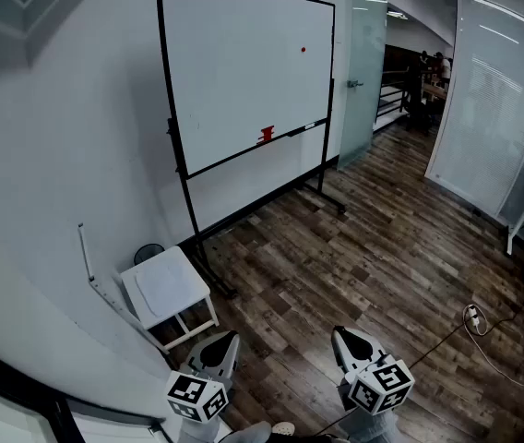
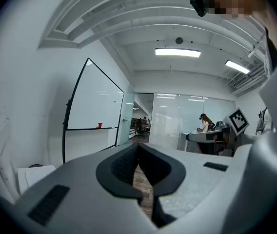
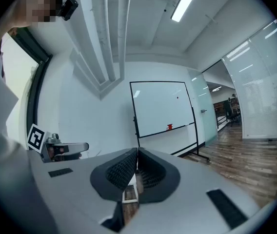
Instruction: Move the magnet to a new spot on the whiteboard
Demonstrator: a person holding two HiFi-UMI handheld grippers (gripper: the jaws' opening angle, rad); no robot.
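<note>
A small red magnet [image 1: 303, 50] sticks to the upper right of the whiteboard [image 1: 234, 72], which stands on a black wheeled frame against the wall. A red object [image 1: 266, 135] sits on the board's tray. Both grippers are far from the board, low at the picture's bottom. My left gripper [image 1: 222, 341] is shut with nothing in it, and my right gripper [image 1: 351, 339] beside it is also shut and empty. In the right gripper view the magnet [image 3: 177, 97] shows as a dot above the closed jaw tips [image 3: 137, 151]. The left gripper view shows the board [image 2: 92, 101] far off to the left.
A small white table [image 1: 165, 284] stands by the wall near my left gripper, with a dark fan [image 1: 148, 252] behind it. A glass door [image 1: 365, 63] is right of the board. A cable and plug [image 1: 473, 318] lie on the wood floor.
</note>
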